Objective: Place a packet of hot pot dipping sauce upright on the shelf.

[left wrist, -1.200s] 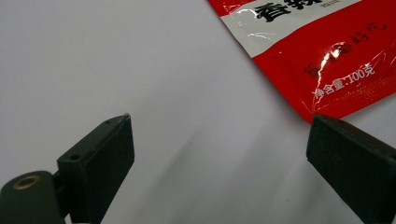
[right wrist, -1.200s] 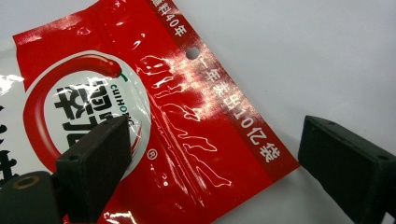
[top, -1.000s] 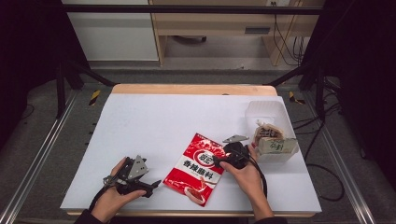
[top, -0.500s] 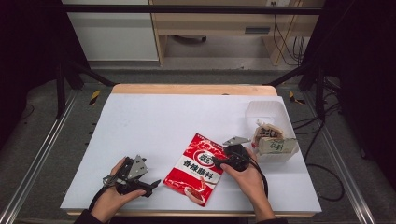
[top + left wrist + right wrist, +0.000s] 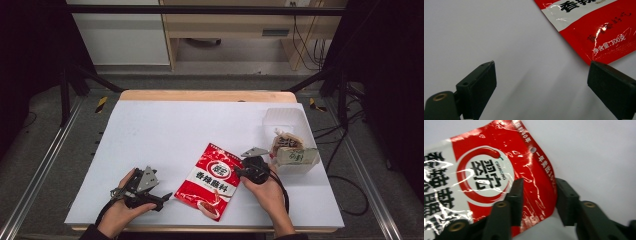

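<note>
Gripping: right claw [image 5: 537,202] has just been closing, jaws narrow astride the glossy red foil seasoning pouch [image 5: 491,182] edge; pads should bite squarely.
Idle: left claw [image 5: 541,82] wide, empty, above white counter [image 5: 486,37].

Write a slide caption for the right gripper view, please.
Right gripper closing its jaws around the red seasoning packet's edge.

White table [image 5: 165,130]: red sachet [image 5: 212,180] flat near front, clear tub [image 5: 290,120] at right edge.
</note>
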`<state>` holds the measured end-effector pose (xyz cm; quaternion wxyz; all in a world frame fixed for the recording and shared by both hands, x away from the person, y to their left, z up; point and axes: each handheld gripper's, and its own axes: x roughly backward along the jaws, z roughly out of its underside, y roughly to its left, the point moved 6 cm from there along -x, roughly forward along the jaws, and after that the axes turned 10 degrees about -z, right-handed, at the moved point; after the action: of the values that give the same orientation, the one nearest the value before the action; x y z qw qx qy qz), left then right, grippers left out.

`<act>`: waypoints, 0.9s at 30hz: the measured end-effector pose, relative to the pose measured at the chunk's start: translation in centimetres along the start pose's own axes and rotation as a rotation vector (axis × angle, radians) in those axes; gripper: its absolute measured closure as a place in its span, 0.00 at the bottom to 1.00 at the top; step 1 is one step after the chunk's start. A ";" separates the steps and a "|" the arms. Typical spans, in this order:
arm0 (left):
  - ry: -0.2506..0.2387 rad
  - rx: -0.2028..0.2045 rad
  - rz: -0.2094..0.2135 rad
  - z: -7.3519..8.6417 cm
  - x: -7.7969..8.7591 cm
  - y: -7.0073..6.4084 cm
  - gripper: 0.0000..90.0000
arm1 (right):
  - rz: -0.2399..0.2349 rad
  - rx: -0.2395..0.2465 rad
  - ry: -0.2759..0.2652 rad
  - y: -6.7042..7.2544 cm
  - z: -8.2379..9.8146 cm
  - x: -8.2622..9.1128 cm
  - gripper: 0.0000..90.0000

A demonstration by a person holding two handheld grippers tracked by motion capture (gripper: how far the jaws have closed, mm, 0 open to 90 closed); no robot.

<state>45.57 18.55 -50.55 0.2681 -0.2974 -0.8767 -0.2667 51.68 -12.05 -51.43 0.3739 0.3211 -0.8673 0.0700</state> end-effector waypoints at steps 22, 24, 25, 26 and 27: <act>0.002 0.009 -0.004 0.1 0.1 0.6 0.10 | 0.038 0.070 -0.013 -0.3 -0.8 0.5 1.00; 0.003 0.013 -0.004 0.1 0.1 0.9 0.10 | 0.028 0.081 -0.041 0.0 -1.5 1.0 1.00; 0.002 0.024 -0.006 0.1 0.1 1.1 0.10 | 0.019 0.090 -0.051 0.1 -1.8 1.3 1.00; 0.002 0.032 -0.003 0.2 0.0 1.3 0.10 | 0.007 0.102 -0.059 0.2 -2.2 1.5 1.00; 0.006 0.032 -0.002 0.2 0.0 1.5 0.10 | -0.002 0.108 -0.063 0.4 -2.5 1.7 1.00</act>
<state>46.46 19.72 -50.25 0.2751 -0.2914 -0.8803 -0.2538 52.07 -11.69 -48.43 0.3284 0.3436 -0.8734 0.1061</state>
